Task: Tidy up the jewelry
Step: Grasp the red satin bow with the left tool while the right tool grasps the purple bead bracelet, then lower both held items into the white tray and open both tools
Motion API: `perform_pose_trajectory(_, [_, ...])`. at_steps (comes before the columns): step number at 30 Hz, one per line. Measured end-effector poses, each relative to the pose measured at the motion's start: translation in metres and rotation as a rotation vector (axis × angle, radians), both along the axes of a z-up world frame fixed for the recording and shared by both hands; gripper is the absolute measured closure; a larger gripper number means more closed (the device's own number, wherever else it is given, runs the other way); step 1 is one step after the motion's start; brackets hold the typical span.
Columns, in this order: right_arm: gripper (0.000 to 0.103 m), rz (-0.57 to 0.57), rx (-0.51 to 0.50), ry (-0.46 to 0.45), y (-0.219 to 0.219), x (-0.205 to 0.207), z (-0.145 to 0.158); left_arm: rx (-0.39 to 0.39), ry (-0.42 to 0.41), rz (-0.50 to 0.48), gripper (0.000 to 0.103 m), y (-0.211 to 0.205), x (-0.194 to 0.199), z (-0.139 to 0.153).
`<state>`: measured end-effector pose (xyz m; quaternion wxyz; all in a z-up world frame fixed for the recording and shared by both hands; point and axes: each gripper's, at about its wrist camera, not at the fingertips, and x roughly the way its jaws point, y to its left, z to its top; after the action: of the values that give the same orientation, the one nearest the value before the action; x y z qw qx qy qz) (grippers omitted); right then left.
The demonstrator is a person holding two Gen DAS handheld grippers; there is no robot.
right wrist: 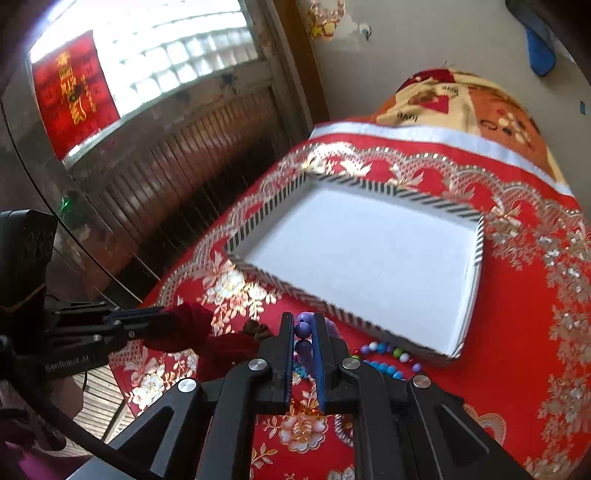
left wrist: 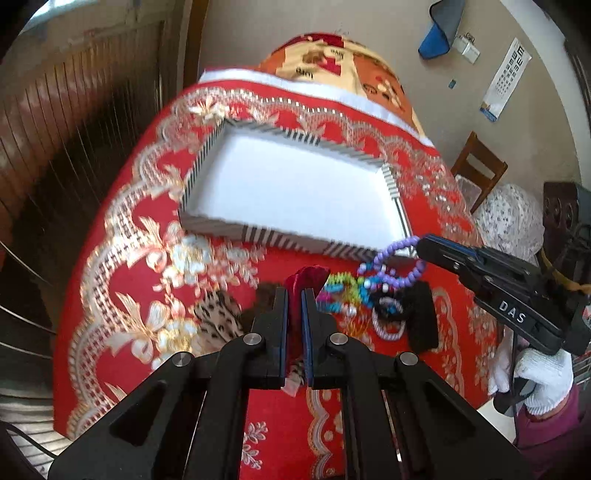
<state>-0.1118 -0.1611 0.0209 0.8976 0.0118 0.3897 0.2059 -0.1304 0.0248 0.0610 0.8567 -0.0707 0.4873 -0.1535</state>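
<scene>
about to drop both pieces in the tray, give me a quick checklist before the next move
1. Left gripper shut on the dark red velvet scrunchie: ok.
2. Right gripper shut on the purple bead bracelet: ok.
3. Striped tray has free space inside: ok.
4. Bracelet clear of the bead pile: cannot tell, it hangs right over it.
5. Grippers over the tray: not ok, both short of its near rim.

- Bright window point(right wrist: 155, 48) far left, above dark wood panelling point(left wrist: 74, 122).
- Beige wall point(left wrist: 388, 22) behind.
- Wooden chair point(left wrist: 480, 166) at right.
</scene>
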Motion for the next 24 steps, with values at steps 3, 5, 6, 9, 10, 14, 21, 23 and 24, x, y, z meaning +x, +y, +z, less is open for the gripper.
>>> perform_pose_trajectory(3, [0.094,-0.019,-0.001,-0.018,-0.009,0.001,0.007,-0.004,-0.021,0.010,0.097,-0.002,0.011,0.009])
perform_pose_trajectory(5, [0.094,-0.033,-0.006,-0.028,-0.015,0.005,0.011,-0.001,-0.040,0.014,0.097,-0.003,0.018,0.015])
perform_pose_trajectory(6, [0.094,-0.039,-0.007,-0.032,-0.018,0.007,0.013,0.000,-0.053,0.015,0.097,-0.004,0.023,0.018])
perform_pose_trajectory(9, [0.094,-0.061,-0.012,-0.041,-0.025,0.015,0.018,0.003,-0.079,0.022,0.097,-0.006,0.040,0.025])
perform_pose_trajectory(10, [0.094,-0.068,-0.012,-0.043,-0.028,0.018,0.019,-0.001,-0.083,0.022,0.097,-0.005,0.044,0.026])
perform_pose_trajectory(14, [0.094,-0.094,-0.016,-0.043,-0.035,0.031,0.020,0.002,-0.092,0.027,0.097,-0.008,0.068,0.027])
perform_pose_trajectory(21, [0.094,-0.116,-0.011,-0.008,-0.039,0.058,0.010,0.015,-0.070,0.037,0.097,-0.015,0.116,0.013])
perform_pose_trajectory(23, [0.094,-0.116,-0.016,0.005,-0.037,0.065,0.006,0.026,-0.065,0.036,0.097,-0.017,0.131,0.008])
perform_pose_trajectory(24, [0.094,-0.117,-0.019,0.012,-0.036,0.070,0.003,0.030,-0.063,0.035,0.097,-0.018,0.136,0.005])
